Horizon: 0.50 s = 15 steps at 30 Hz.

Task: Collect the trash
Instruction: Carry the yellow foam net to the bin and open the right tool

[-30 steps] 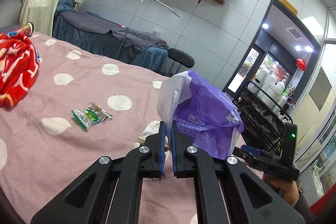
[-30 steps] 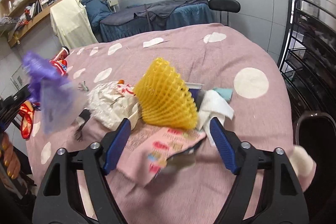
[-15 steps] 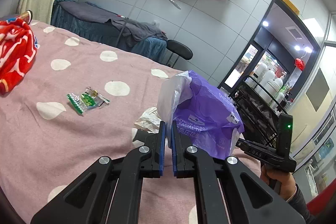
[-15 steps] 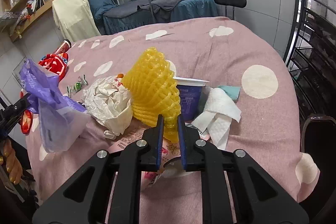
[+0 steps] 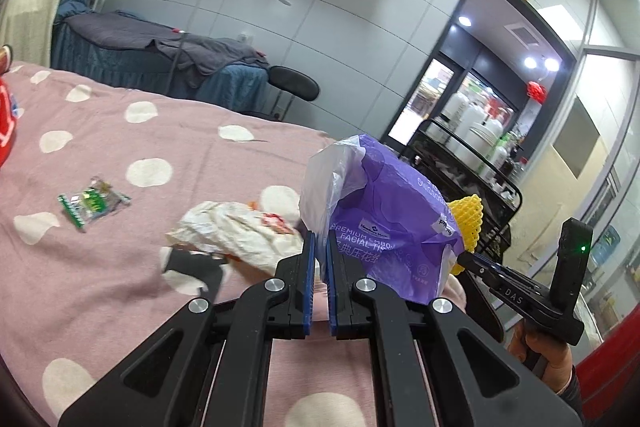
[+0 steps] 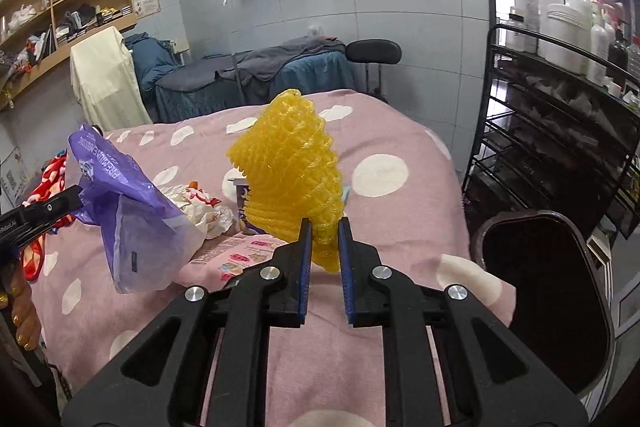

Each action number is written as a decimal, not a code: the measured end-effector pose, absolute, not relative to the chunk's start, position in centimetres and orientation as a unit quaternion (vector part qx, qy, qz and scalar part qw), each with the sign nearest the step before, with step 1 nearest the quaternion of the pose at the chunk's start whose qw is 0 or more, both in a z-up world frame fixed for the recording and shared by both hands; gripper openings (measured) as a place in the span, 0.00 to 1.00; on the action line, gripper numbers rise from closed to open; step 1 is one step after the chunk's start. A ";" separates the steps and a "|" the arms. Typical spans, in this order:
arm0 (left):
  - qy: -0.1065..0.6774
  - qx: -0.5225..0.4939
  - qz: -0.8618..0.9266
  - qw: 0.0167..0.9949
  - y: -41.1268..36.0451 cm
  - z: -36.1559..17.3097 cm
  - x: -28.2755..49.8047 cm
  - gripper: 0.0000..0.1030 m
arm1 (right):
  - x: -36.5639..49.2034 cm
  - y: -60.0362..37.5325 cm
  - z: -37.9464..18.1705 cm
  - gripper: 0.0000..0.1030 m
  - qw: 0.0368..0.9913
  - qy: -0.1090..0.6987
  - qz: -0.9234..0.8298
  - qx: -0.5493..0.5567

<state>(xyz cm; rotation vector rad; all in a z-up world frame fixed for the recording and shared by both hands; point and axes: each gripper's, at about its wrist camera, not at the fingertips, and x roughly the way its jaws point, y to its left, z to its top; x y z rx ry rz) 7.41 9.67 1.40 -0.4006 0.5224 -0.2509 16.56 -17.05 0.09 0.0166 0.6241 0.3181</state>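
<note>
My left gripper (image 5: 320, 247) is shut on a purple and clear tissue wrapper (image 5: 380, 219) and holds it above the pink dotted bed (image 5: 120, 267). My right gripper (image 6: 323, 231) is shut on a yellow foam fruit net (image 6: 292, 163), lifted off the bed. The net (image 5: 466, 223) peeks out behind the wrapper in the left wrist view. The wrapper (image 6: 128, 211) hangs at the left in the right wrist view. Crumpled white paper (image 5: 240, 231), a green snack wrapper (image 5: 92, 203), a purple cup (image 6: 246, 203) and a pink printed packet (image 6: 240, 255) lie on the bed.
A dark trash bin (image 6: 548, 291) stands open at the bed's right corner. A black wire rack (image 6: 560, 131) with white bottles stands behind it. A red cloth (image 6: 44, 187) lies at the bed's left. A massage table (image 5: 160, 67) and black stool (image 5: 292, 87) stand beyond.
My right gripper has closed on the yellow net and lifted it up off the trash pile. My left gripper has kept hold of the purple wrapper and shifted toward the pile.
</note>
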 end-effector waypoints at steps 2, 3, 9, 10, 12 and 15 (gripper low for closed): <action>0.258 -0.187 -0.137 0.938 8.3 1.5 7.9 0.06 | 15.9 -18.7 0.2 0.14 0.943 0.302 0.138 0.018; 0.259 -0.182 -0.145 0.937 7.6 1.6 8.1 0.06 | 15.7 -19.5 0.3 0.14 0.945 0.301 0.129 0.024; 0.269 -0.163 -0.193 0.929 3.9 1.6 9.7 0.06 | 14.0 -24.3 -0.2 0.14 0.951 0.299 0.068 0.043; 0.272 -0.161 -0.202 0.927 3.1 1.6 9.9 0.06 | 13.8 -25.2 -0.4 0.14 0.951 0.300 0.056 0.048; 0.275 -0.151 -0.214 0.925 1.8 1.6 10.2 0.06 | 13.7 -27.2 -0.8 0.14 0.950 0.305 0.032 0.058; 0.279 -0.140 -0.233 0.921 -0.1 1.6 10.6 0.06 | 13.7 -30.0 -1.6 0.14 0.948 0.311 -0.007 0.069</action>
